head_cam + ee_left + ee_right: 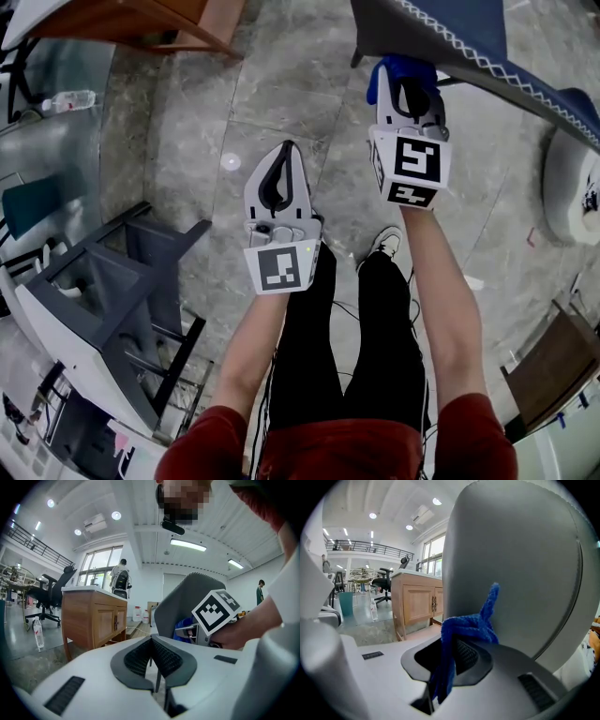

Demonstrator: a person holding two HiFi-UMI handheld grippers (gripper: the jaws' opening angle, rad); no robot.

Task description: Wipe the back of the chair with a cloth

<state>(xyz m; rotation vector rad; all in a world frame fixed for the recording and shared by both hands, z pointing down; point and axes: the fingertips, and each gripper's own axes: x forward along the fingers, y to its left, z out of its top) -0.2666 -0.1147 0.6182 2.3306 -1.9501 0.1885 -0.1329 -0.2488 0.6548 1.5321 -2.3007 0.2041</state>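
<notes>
The person's legs in black trousers (361,356) and one shoe (386,246) stand nearest on the grey stone floor (281,84), with both forearms reaching forward. The left gripper (284,155) is held lower and to the left. In its own view its jaws are closed together with nothing between them, and it hangs clear of the furniture. Ahead and to the right, the right gripper (405,80) has its jaws clamped on a bunched blue cloth (464,630). One twisted end of the cloth stands up in front of the chair back (520,564). That back fills most of the right gripper view as a broad grey curved panel, and the cloth is right at its surface, though firm contact cannot be made out. In the head view the cloth shows at the edge of the dark, stitched chair near the upper right. A grey step stool (103,291) lies to the left on the floor. Farther off stand a wooden cabinet (93,620) and a clear plastic bottle (38,632) beside it, and office chairs (47,597) are by the windows at the far left.
</notes>
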